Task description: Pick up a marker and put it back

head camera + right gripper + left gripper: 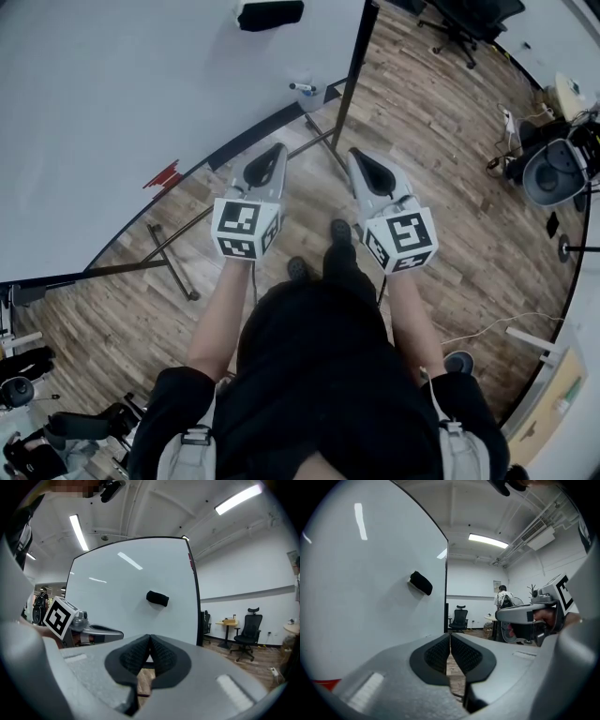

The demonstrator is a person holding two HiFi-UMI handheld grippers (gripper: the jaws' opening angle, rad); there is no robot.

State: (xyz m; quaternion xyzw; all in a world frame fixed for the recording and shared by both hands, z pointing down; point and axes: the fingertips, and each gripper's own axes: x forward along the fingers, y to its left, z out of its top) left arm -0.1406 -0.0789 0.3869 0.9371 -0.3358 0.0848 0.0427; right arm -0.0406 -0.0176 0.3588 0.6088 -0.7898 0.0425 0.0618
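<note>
A marker (302, 88) with a blue cap lies on the ledge at the lower edge of the whiteboard (112, 103), some way ahead of both grippers. A black eraser (270, 14) sticks to the board above it. My left gripper (275, 150) is held in the air in front of the board, jaws shut with nothing between the pads (440, 651). My right gripper (359, 156) hangs beside it at the same height, also shut and empty, its pads (159, 656) meeting at the tips. Neither touches the marker.
The whiteboard stands on a black metal frame with floor legs (169, 258) on a wooden floor. Office chairs (469, 19) and a round grey fan (553, 173) with cables stand at the right. A person (503, 597) is far back in the room.
</note>
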